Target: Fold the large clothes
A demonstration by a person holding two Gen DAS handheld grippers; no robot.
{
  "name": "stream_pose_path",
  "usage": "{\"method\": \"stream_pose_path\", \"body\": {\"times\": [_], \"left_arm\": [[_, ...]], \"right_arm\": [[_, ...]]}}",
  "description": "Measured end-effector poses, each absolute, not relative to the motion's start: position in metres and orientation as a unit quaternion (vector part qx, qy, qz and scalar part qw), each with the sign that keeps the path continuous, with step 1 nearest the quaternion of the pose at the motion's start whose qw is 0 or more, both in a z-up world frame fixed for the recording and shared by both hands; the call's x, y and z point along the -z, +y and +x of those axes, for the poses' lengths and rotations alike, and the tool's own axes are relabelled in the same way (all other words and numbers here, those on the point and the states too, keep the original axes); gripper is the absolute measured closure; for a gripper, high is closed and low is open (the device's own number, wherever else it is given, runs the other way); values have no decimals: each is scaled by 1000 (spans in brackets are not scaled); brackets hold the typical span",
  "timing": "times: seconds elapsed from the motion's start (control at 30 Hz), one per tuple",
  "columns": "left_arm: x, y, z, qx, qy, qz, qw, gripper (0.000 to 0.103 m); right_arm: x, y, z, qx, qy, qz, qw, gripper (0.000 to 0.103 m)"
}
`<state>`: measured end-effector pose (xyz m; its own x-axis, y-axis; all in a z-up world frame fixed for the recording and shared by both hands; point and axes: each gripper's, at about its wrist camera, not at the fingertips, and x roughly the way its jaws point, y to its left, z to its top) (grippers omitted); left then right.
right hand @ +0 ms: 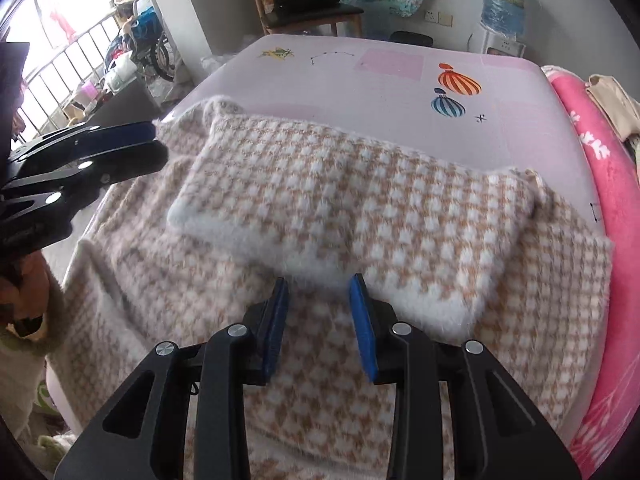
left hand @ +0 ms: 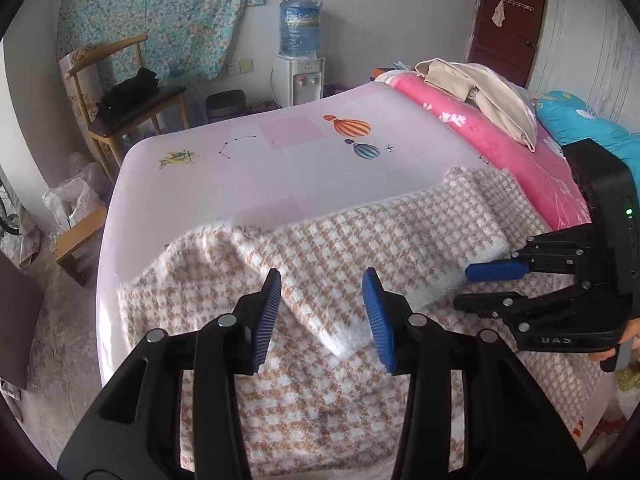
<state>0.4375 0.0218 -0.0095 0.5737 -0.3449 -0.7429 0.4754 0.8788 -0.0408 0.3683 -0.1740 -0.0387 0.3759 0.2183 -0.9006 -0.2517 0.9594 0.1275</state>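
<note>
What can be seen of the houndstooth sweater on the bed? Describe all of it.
The houndstooth sweater is a fuzzy knit in tan and white with plain white ribbed edging. It lies spread on the pale pink bedsheet, its left side hanging over the bed's edge. Both sleeves are folded in across the body, their white cuffs ending near the middle. The far right corner reaches toward the pink blanket. The fabric is rumpled in soft ridges. Neither pair of tongs grips it.
</note>
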Motion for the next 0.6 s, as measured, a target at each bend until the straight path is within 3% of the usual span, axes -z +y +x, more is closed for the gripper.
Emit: {"method": "stream_pose_path", "body": {"times": [0.17,0.27,0.33,0.53,0.6], "left_arm": [[34,-12,453,232,428,98,868,62],[57,-21,451,207,448,126,861,61],[58,-16,443,208,445,127,862,62],[43,20,422,182,475,107,854,60],[31,36,409,177,473,89,859,59]], "right_arm": [[9,-187,380,-107,494,-12,863,71],[31,-189,391,-80,514,-40,853,71],[50,-196,387,-79,528,-45,844,71],[28,-211,345,-70,530,-21,845,71],[17,-213,326,-82,520,-10,850,65]]}}
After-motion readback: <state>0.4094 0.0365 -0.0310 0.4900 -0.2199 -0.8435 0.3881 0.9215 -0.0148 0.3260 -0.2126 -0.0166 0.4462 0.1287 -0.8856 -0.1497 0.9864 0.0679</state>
